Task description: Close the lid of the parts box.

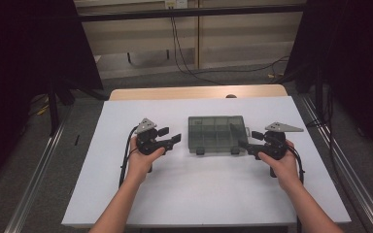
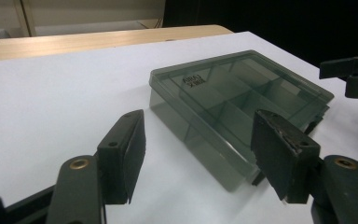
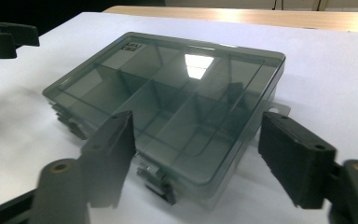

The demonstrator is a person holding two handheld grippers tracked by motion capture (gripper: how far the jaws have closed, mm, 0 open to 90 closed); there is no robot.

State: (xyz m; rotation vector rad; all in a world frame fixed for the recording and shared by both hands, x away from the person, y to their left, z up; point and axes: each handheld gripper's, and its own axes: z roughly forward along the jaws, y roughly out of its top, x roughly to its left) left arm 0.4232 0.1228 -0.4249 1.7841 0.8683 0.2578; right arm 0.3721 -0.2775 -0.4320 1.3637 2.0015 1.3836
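Observation:
A smoky grey transparent compartment box (image 1: 217,133) lies flat on the white table top, its lid closed and two latches on the near side. My left gripper (image 1: 174,140) is held just left of the box, jaws open and pointing at it. In the left gripper view the box (image 2: 242,107) lies just ahead of and between the spread jaws of the left gripper (image 2: 200,158). My right gripper (image 1: 244,145) hovers at the box's near right corner, open. Through the right gripper view, the box (image 3: 168,102) with its inner dividers sits close in front of the right gripper (image 3: 200,163). Nothing is held.
The white table top (image 1: 199,189) has bare room in front of the box and behind it. A wooden strip (image 1: 199,92) runs along its far edge. Black curtains stand at both sides, and cables (image 1: 184,58) hang down to the floor beyond.

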